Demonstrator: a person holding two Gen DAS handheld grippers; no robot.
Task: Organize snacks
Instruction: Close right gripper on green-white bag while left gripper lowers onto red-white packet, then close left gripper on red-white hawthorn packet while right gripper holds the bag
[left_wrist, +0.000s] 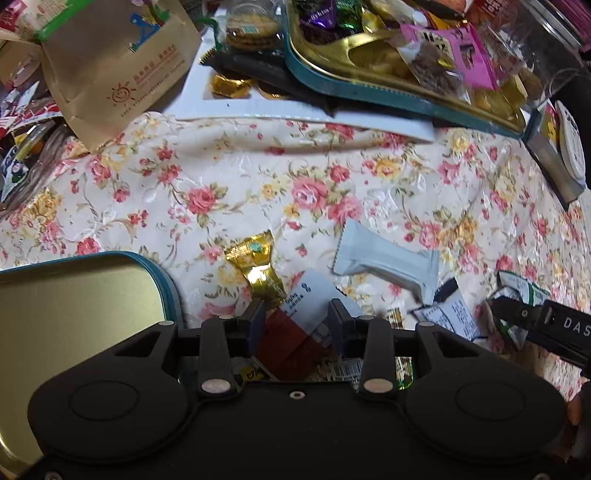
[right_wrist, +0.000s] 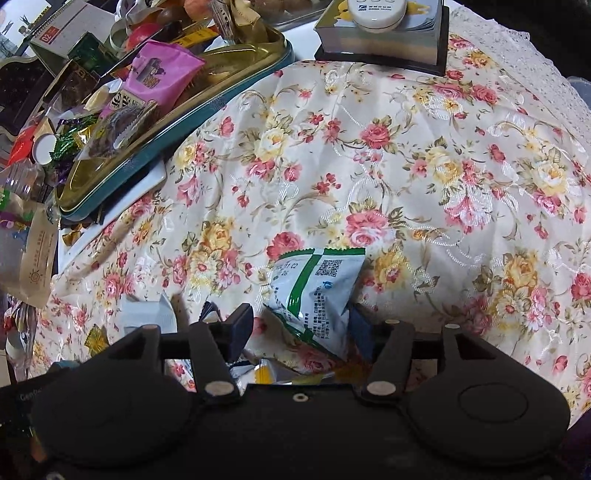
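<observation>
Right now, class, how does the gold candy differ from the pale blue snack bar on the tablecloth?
The gold candy has shiny foil twisted at the ends; the pale blue snack bar is matte with flat, zigzag-cut ends. The candy is smaller, the bar longer. Both lie loose on the floral tablecloth, outside the tin.

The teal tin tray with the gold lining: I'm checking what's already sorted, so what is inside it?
The teal tin tray holds a pink snack packet, a clear bag of dark pieces and gold-wrapped sweets. Anything beneath that pile is covered.
</observation>
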